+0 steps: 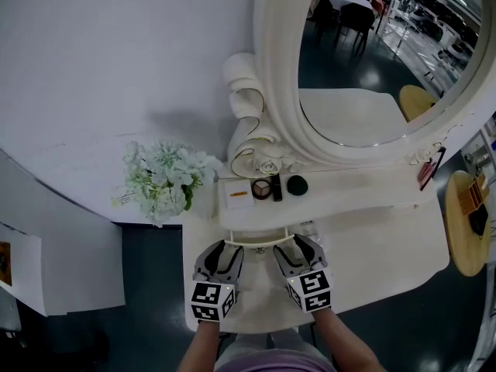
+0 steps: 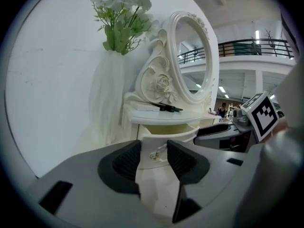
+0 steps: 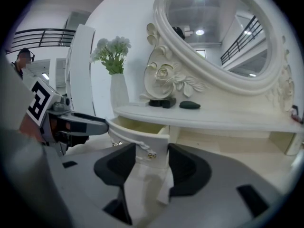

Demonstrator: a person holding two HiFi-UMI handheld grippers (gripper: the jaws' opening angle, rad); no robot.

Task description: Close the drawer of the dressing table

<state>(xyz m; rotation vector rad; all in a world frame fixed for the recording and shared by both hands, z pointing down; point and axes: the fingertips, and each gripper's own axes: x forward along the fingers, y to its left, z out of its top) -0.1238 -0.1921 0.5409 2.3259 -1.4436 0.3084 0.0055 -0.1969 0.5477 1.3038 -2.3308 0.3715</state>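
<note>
Two grippers sit at the pulled-out cream drawer (image 1: 263,237) of the white dressing table (image 1: 372,231), the left gripper (image 1: 225,248) at the drawer's left end and the right gripper (image 1: 297,245) at its right end. Both sets of fingers stand apart, clamped on nothing, with the drawer's curved front framed between them. The risk now is one side pushing harder and skewing the drawer until it jams. A fingertip could also slide off that curve or snag the thin looped handle (image 3: 150,154).
</note>
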